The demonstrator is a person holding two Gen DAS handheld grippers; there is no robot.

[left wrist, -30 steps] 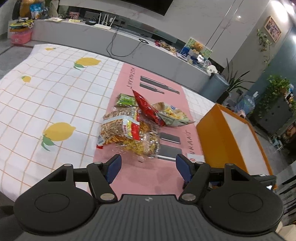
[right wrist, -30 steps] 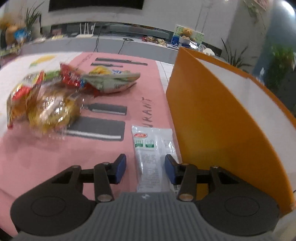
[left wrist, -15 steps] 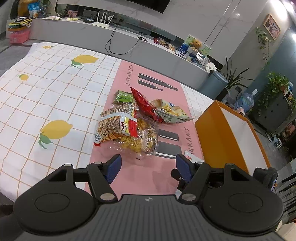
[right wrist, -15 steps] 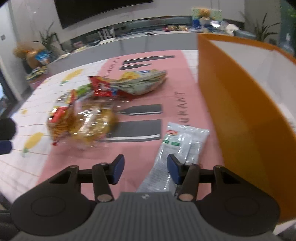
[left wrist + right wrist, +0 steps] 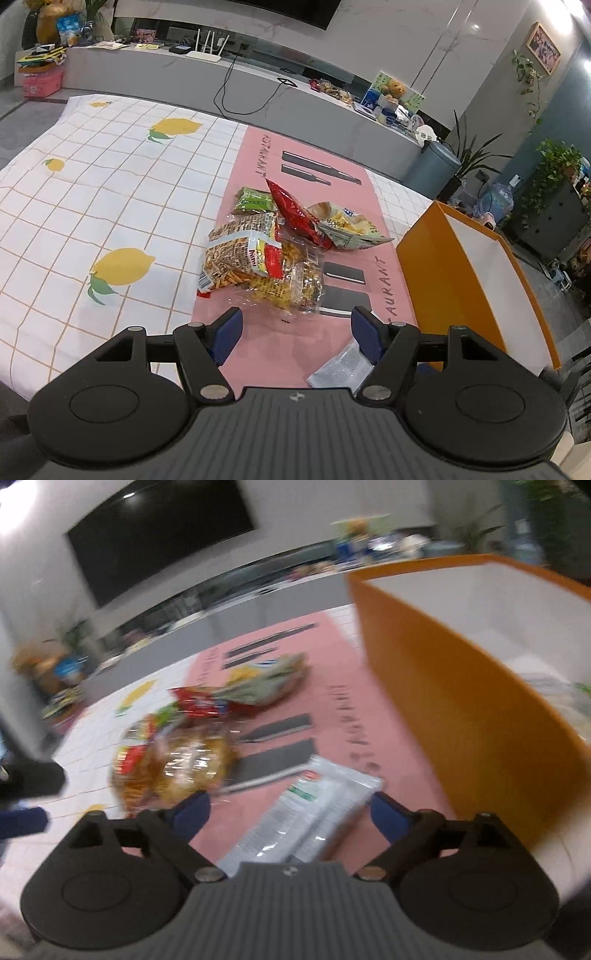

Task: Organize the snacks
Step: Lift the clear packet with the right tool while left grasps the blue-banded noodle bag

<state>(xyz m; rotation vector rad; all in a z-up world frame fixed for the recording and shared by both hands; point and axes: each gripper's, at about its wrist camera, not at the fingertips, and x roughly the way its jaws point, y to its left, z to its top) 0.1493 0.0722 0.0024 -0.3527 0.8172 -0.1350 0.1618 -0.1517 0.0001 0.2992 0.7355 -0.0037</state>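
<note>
My left hand-held gripper (image 5: 295, 328) is made of black plastic. It has two big round discs, one on each side, with a smooth circle in the middle of each. Between them is a grey part with ridges and a tiny round mark. Black bars go out to two fingers (image 5: 226, 334) with dark blue pads. Small silver screws sit at the joints. My right hand-held gripper (image 5: 290, 814) looks just the same, with the same blue pads (image 5: 388, 818).
</note>
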